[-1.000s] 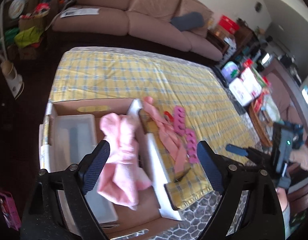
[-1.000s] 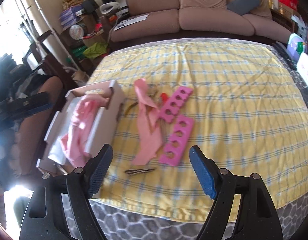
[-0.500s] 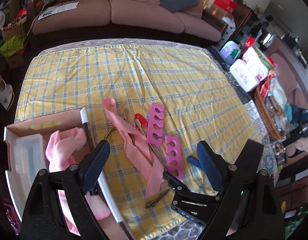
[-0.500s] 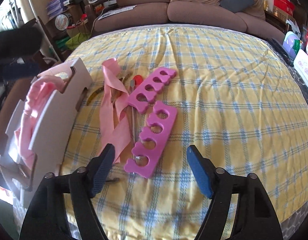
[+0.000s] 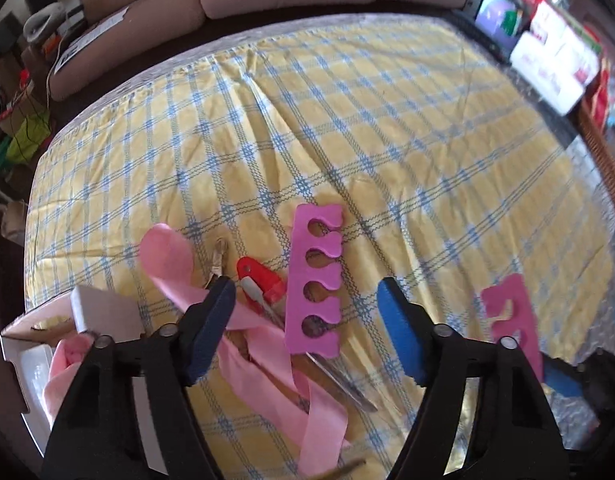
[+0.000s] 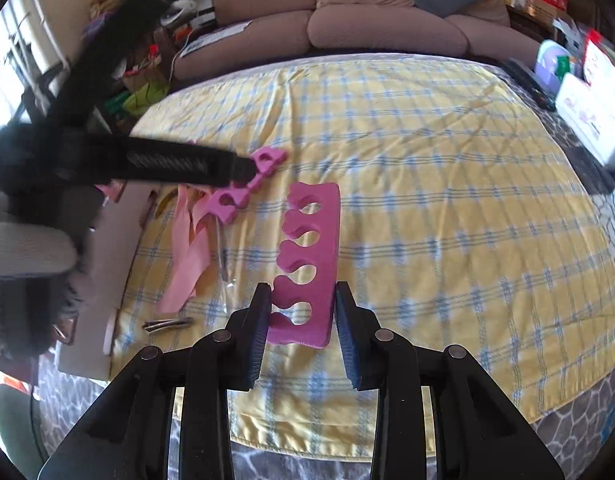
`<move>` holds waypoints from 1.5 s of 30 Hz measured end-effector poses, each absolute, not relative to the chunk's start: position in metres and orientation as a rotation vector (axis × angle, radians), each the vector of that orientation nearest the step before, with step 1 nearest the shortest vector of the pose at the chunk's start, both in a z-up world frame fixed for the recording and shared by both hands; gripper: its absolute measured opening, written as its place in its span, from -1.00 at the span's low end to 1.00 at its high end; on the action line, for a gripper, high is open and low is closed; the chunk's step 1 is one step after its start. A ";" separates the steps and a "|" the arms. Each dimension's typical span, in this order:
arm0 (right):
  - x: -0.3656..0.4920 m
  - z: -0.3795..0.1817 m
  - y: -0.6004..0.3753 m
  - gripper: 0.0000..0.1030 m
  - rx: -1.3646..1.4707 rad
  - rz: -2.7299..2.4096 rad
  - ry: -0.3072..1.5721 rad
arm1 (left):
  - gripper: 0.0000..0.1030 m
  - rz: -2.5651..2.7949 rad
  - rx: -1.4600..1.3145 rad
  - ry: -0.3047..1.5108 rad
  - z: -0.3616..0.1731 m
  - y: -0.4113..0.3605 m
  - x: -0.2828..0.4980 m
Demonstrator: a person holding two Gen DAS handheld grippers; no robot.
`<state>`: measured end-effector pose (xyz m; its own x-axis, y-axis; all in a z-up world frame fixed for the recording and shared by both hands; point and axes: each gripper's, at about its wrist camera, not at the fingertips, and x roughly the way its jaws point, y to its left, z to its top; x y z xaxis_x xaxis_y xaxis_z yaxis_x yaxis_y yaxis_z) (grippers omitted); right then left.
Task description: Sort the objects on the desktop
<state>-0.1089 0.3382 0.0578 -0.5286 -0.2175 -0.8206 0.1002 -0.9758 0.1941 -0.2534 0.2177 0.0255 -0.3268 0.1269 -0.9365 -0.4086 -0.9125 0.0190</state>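
Observation:
My right gripper [image 6: 303, 300] is shut on a pink foam toe separator [image 6: 309, 256] and holds it above the yellow checked cloth [image 6: 427, 200]; it also shows in the left wrist view [image 5: 507, 316]. My left gripper [image 5: 307, 300] is open, its fingers on either side of a second pink toe separator [image 5: 313, 276] that lies on the cloth. A pink ribbon [image 5: 263, 344], a red-handled tool [image 5: 263, 280] and metal tools [image 5: 339, 380] lie beside it. A white box [image 5: 103, 308] holding a pink cloth [image 5: 63, 368] stands at the left.
Tweezers [image 6: 167, 323] lie near the cloth's front edge. A sofa [image 6: 347, 12] stands behind the table. White packages [image 6: 591, 116] sit at the right edge. Clutter fills the floor at the far left [image 6: 139, 76].
My right gripper has shut on one toe separator and lifted it. My left gripper has swung from the box to the other separator, staying open.

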 end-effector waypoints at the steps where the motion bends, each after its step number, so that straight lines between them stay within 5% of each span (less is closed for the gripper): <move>1: -0.110 0.058 0.341 -0.38 1.420 -2.589 -0.210 | 0.24 2.286 -1.592 0.377 0.021 0.221 -0.255; 4: -0.113 0.055 0.348 -0.38 1.429 -2.575 -0.246 | 0.09 2.283 -1.622 0.389 0.009 0.223 -0.259; 6: -0.114 0.056 0.349 -0.38 1.421 -2.568 -0.266 | -0.44 2.276 -1.631 0.401 0.004 0.224 -0.259; 7: -0.113 0.057 0.349 -0.38 1.416 -2.564 -0.280 | -0.44 2.281 -1.619 0.401 0.004 0.223 -0.257; 14: -0.107 0.067 0.343 -0.38 1.358 -2.542 -0.309 | -0.45 2.289 -1.482 0.178 0.062 0.181 -0.237; 22: -0.088 0.102 0.286 -0.38 1.215 -2.445 -0.293 | -0.44 2.336 -1.339 -0.068 0.139 0.048 -0.166; 29: -0.078 0.099 0.196 -0.38 1.208 -2.254 -0.370 | -0.44 2.308 -1.440 -0.321 0.108 -0.040 -0.121; 38: -0.065 0.078 0.128 -0.31 1.300 -2.246 -0.268 | -0.45 2.208 -1.483 -0.537 0.059 -0.048 -0.097; 40: -0.063 0.075 0.124 -0.29 1.326 -2.261 -0.226 | -0.40 2.210 -1.487 -0.567 0.053 -0.048 -0.096; 43: -0.059 0.076 0.121 -0.14 1.332 -2.294 -0.153 | 0.07 2.211 -1.474 -0.627 0.050 -0.055 -0.094; 45: -0.054 0.080 0.125 0.23 1.316 -2.311 -0.132 | 0.15 2.214 -1.458 -0.654 0.051 -0.062 -0.092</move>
<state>-0.0543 0.1249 0.0797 -0.4267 -0.4459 -0.7869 0.3533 -0.8831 0.3088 -0.0921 -0.0617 0.0511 -0.3703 0.5690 -0.7343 -0.0788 -0.8068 -0.5855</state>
